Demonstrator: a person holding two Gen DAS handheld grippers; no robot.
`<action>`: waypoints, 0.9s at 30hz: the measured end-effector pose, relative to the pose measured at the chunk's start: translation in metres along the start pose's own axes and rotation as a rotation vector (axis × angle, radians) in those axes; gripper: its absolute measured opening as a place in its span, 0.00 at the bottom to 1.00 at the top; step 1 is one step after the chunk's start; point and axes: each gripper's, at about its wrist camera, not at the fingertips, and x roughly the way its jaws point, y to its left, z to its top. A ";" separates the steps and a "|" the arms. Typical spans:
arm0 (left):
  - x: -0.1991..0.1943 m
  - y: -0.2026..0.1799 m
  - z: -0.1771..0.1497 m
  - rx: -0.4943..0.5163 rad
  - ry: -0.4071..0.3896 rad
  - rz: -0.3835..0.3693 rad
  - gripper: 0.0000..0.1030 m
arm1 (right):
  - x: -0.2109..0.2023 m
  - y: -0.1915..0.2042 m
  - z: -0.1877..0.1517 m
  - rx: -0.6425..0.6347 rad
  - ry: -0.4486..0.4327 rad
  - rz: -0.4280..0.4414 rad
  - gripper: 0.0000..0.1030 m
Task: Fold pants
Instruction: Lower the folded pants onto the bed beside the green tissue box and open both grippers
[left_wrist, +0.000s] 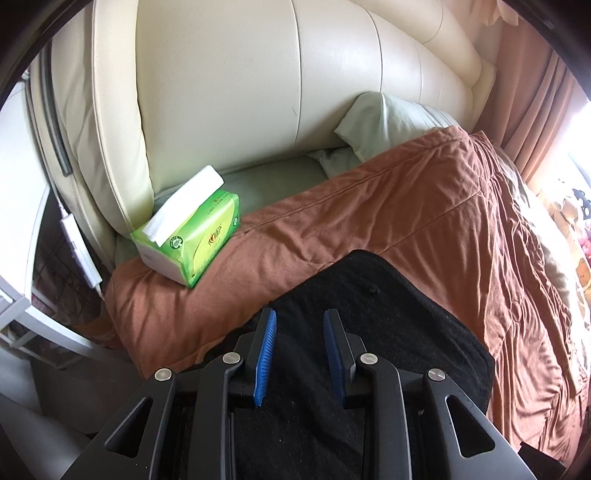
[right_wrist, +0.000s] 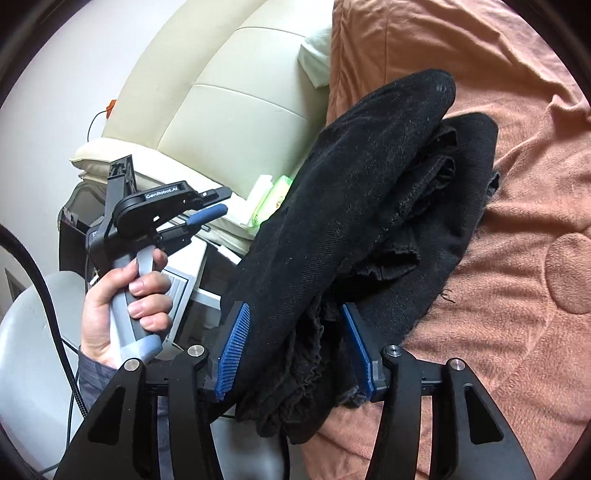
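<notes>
The folded black pants (right_wrist: 369, 206) lie on the bed's rust quilt (right_wrist: 517, 258) — the right hand-held gripper (right_wrist: 295, 343) straddles their near edge, spread; the left hand-held gripper (left_wrist: 300, 343) hovers above them, parted, empty.

The pants (left_wrist: 369, 332) run under the left gripper (left_wrist: 300, 354) and off the frame's bottom edge. In the right wrist view, bunched cloth covers part of the right gripper's (right_wrist: 295, 350) right pad, so contact there cannot be told. The tissue pack (right_wrist: 273, 199) is mostly hidden behind the pants.
</notes>
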 end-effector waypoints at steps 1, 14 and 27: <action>-0.003 -0.003 -0.006 0.005 -0.002 0.002 0.28 | -0.003 0.001 0.001 -0.004 -0.008 -0.014 0.48; -0.038 -0.040 -0.090 0.046 -0.032 -0.001 0.28 | -0.041 0.045 0.033 -0.251 -0.018 -0.159 0.48; -0.018 -0.032 -0.137 0.017 -0.001 0.015 0.28 | 0.020 0.053 0.045 -0.378 0.080 -0.248 0.41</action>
